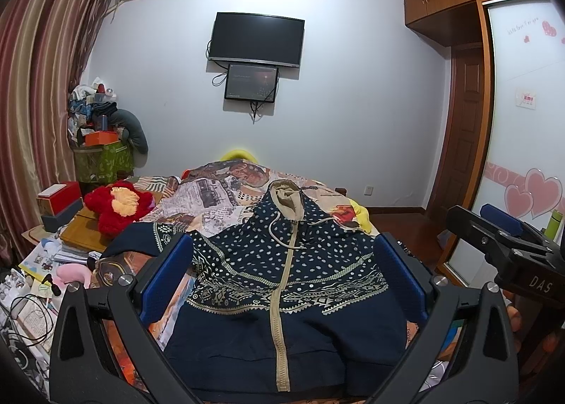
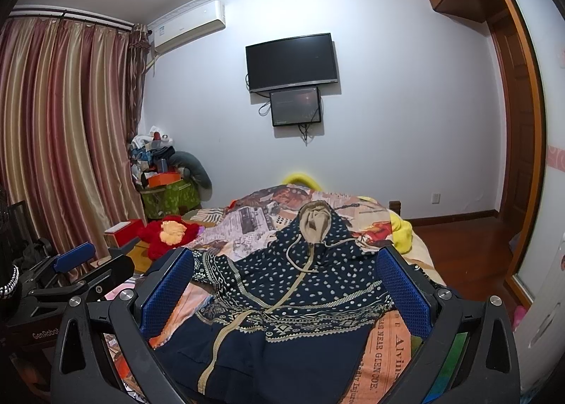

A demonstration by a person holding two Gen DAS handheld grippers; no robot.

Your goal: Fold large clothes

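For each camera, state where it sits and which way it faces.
Left wrist: on the left gripper, looking along its open fingers over the hoodie toward the TV; right gripper at right.
Right wrist: on the right gripper, same heading; left gripper at left.
Shared: hoodie, bed, TV.

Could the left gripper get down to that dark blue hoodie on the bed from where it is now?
Probably yes. The left gripper is open, empty, and pointing straight at the hoodie, which lies spread on the bed with nothing between them. The right gripper is off to its side, not blocking.
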